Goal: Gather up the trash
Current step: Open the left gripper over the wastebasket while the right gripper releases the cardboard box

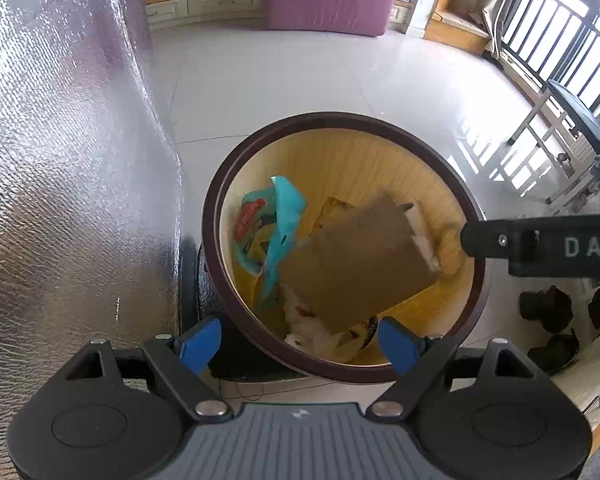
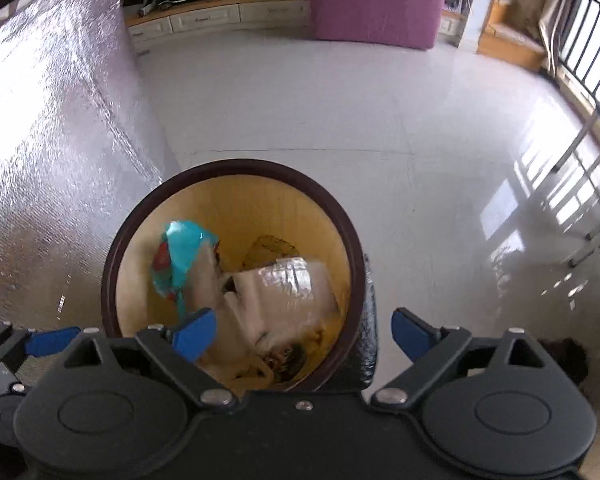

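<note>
light: bright daylight from window (image 1: pixel 560 32) | glare: floor (image 2: pixel 440 140), foil (image 1: pixel 60 120) | blur: slight | edges: fisheye-bent

Bin (image 1: pixel 476 208) on floor (image 1: pixel 300 72), cardboard (image 1: pixel 360 260) and wrapper (image 1: pixel 278 220) inside, foil sheet (image 1: pixel 68 160) left.

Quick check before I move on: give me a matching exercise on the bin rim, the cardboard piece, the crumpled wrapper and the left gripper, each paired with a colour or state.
Things:
1. bin rim
2. cardboard
3. wrapper
4. left gripper

Colour or state:
A. teal
B. open, nothing between its fingers
C. dark brown
D. plain brown, flat, tilted in the bin's mouth

Pairs: 1-C, 2-D, 3-A, 4-B
</note>
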A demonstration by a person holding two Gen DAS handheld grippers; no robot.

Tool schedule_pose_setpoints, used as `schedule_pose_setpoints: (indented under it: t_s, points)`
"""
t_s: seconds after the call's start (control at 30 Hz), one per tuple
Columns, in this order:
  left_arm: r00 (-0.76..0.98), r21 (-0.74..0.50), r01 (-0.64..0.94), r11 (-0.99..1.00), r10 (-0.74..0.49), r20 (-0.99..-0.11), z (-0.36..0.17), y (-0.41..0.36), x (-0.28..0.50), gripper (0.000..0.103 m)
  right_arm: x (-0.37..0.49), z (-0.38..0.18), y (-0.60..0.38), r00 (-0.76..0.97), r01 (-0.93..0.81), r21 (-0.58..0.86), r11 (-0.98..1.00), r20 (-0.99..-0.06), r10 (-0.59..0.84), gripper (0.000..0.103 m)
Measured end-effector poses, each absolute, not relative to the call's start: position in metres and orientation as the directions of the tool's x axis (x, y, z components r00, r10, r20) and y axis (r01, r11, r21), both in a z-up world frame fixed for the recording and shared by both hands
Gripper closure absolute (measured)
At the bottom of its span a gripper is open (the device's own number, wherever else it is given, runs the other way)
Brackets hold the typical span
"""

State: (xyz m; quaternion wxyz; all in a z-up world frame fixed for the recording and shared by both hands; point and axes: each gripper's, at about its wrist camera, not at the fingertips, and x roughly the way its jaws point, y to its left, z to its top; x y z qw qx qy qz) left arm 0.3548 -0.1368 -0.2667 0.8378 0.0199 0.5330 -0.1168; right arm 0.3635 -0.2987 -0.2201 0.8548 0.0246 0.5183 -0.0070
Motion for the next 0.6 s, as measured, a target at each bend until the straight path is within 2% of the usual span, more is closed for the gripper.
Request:
schedule_pose_setpoints:
  t_s: [0.07, 0.13, 0.37, 0.47, 0.5, 0.53, 0.57, 0.6]
  points:
    - [0.409, -0.086, 0.214, 0.973, -0.169, -0.897, -0.264, -0.136, 0.355, 0.017, 0.365, -0.224, -0.303, 0.455, 0.05, 0.032, 0.998, -0.891, 0.006, 0.017]
    - [0.412, -0.081, 0.204, 0.976, -0.161, -0.897, -0.263, -0.134, 0.355, 0.017, 0.365, -0.227, -0.304, 0.448, 0.051, 0.04, 0.998, -0.894, 0.013, 0.029]
    - [0.426, -0.072, 0.184, 0.98, -0.146, -0.893, -0.259, -0.13, 0.353, 0.017, 0.376, -0.241, -0.299, 0.466, 0.036, 0.113, 0.993, -0.881, 0.083, 0.052]
    - [0.425, -0.07, 0.179, 0.981, -0.142, -0.894, -0.258, -0.128, 0.354, 0.018, 0.39, -0.257, -0.285, 0.446, -0.005, 0.072, 0.997, -0.893, 0.067, 0.065]
    - [0.424, -0.071, 0.179, 0.981, -0.142, -0.894, -0.258, -0.127, 0.354, 0.018, 0.393, -0.264, -0.281, 0.431, -0.022, 0.055, 0.998, -0.9, 0.059, 0.076]
    - [0.424, -0.07, 0.179, 0.981, -0.142, -0.894, -0.258, -0.127, 0.354, 0.018, 0.397, -0.272, -0.277, 0.414, -0.037, 0.042, 0.998, -0.909, 0.053, 0.093]
    - [0.423, -0.069, 0.179, 0.981, -0.141, -0.895, -0.259, -0.129, 0.354, 0.018, 0.4, -0.278, -0.275, 0.398, -0.044, 0.033, 0.998, -0.916, 0.048, 0.1]
    - [0.423, -0.069, 0.18, 0.981, -0.141, -0.895, -0.259, -0.128, 0.354, 0.018, 0.403, -0.287, -0.275, 0.383, -0.039, 0.022, 0.999, -0.923, 0.035, 0.102]
